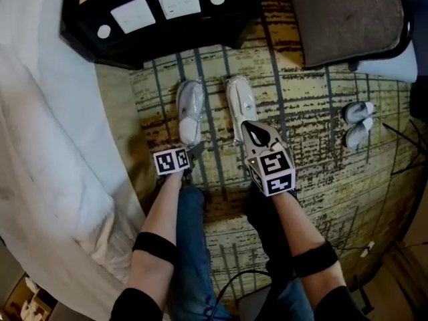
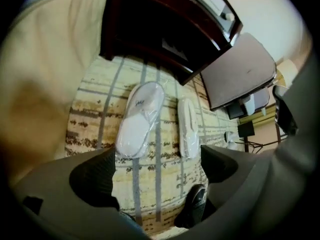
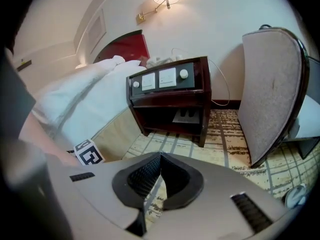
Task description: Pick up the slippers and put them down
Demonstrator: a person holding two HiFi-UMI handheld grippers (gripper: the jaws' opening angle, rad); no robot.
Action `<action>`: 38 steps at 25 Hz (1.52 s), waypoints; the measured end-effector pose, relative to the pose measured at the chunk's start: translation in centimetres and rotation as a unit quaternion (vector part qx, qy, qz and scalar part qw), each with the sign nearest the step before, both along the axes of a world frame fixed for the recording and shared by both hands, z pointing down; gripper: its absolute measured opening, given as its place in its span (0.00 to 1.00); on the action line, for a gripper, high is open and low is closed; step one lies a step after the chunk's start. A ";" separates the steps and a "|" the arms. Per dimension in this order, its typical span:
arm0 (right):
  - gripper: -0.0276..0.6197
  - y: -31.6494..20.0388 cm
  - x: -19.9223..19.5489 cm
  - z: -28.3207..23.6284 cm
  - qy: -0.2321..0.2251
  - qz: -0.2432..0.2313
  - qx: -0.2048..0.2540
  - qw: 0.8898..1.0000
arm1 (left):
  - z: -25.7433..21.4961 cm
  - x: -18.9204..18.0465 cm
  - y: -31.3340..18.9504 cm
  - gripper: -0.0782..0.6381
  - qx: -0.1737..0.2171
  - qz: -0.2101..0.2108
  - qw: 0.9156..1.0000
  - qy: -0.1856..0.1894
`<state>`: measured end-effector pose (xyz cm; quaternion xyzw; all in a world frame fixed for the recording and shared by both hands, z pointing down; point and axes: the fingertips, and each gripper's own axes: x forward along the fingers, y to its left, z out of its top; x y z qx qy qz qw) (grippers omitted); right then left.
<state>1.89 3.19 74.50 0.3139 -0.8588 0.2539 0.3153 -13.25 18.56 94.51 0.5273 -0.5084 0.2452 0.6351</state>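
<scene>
Two wrapped slippers (image 1: 190,111) lie side by side on the carpet (image 1: 314,122).
Left gripper (image 2: 156,160) gapes wide and empty just beside them; right gripper (image 3: 159,165) is closed on nothing.

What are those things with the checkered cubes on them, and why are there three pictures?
A person holds a tool in each hand, called a gripper: two jaws that pinch things. The head view comes from a camera on the person's head, looking down. Each gripper view comes from a camera riding on that gripper. On the patterned carpet, near the nightstand, lie two wrapped white slippers, the left slipper and the right slipper. The left gripper is open and the right gripper is shut; both hold nothing.
</scene>
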 end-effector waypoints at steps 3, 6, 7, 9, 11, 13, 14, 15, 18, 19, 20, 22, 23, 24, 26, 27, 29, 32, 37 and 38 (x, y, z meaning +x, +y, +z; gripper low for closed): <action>0.05 -0.2 1.3 -5.2 0.004 0.006 0.003 1.000 | -7.5 0.3 -1.6 0.82 0.044 0.012 0.999 -0.004; 0.05 -0.5 2.2 -11.5 0.002 0.011 0.008 1.000 | -16.9 1.0 -4.0 0.62 0.109 0.023 0.994 -0.009; 0.05 -0.5 2.5 -13.8 0.001 0.011 0.011 1.000 | -20.2 1.5 -4.7 0.57 0.134 0.033 0.990 -0.009; 0.05 -0.4 3.0 -18.3 -0.003 0.008 0.018 1.000 | -27.0 2.3 -5.6 0.41 0.178 0.052 0.982 -0.019; 0.05 0.1 3.6 -22.7 -0.007 0.000 0.026 1.000 | -33.6 2.9 -5.8 0.29 0.207 0.063 0.976 -0.036; 0.05 0.6 4.3 -27.7 -0.016 -0.012 0.031 0.999 | -40.4 3.7 -5.7 0.15 0.233 0.072 0.969 -0.051; 0.05 0.8 4.6 -30.2 -0.023 -0.017 0.033 0.999 | -43.7 4.2 -5.7 0.12 0.247 0.077 0.964 -0.057; 0.05 0.9 4.9 -32.7 -0.031 -0.021 0.038 0.999 | -47.0 4.8 -5.8 0.12 0.262 0.085 0.959 -0.063; 0.05 2.0 6.7 -39.1 -0.047 -0.034 0.051 0.997 | -56.3 6.7 -5.0 0.12 0.301 0.110 0.944 -0.082; 0.05 2.4 7.3 -41.3 -0.053 -0.040 0.053 0.996 | -59.1 7.3 -4.8 0.12 0.314 0.113 0.939 -0.089; 0.05 2.6 7.7 -43.4 -0.058 -0.048 0.056 0.996 | -61.8 7.7 -4.7 0.12 0.327 0.113 0.933 -0.097; 0.05 3.1 8.5 -47.1 -0.067 -0.063 0.065 0.994 | -66.6 8.2 -4.3 0.12 0.351 0.108 0.923 -0.116; 0.05 3.5 9.0 -48.5 -0.072 -0.068 0.069 0.993 | -68.6 8.3 -3.9 0.12 0.360 0.104 0.918 -0.125; 0.05 4.0 9.5 -49.6 -0.077 -0.070 0.071 0.992 | -70.5 8.5 -3.4 0.12 0.369 0.100 0.914 -0.133; 0.05 5.3 10.6 -51.7 -0.084 -0.073 0.073 0.991 | -73.6 8.9 -2.4 0.12 0.384 0.091 0.908 -0.145; 0.05 5.9 11.2 -52.6 -0.085 -0.076 0.075 0.991 | -74.8 9.1 -2.0 0.12 0.390 0.085 0.905 -0.149; 0.05 6.7 12.1 -53.9 -0.081 -0.077 0.081 0.990 | -77.0 8.9 -1.5 0.12 0.401 0.071 0.901 -0.153; 0.05 7.8 12.8 -55.2 -0.076 -0.062 0.085 0.992 | -79.9 8.1 -0.9 0.12 0.415 0.065 0.894 -0.154; 0.05 10.5 13.4 -56.7 -0.067 -0.038 0.093 0.993 | -82.3 7.2 1.1 0.12 0.436 0.074 0.885 -0.146; 0.05 11.0 13.4 -56.8 -0.066 -0.032 0.095 0.993 | -82.4 7.1 1.5 0.12 0.440 0.075 0.883 -0.144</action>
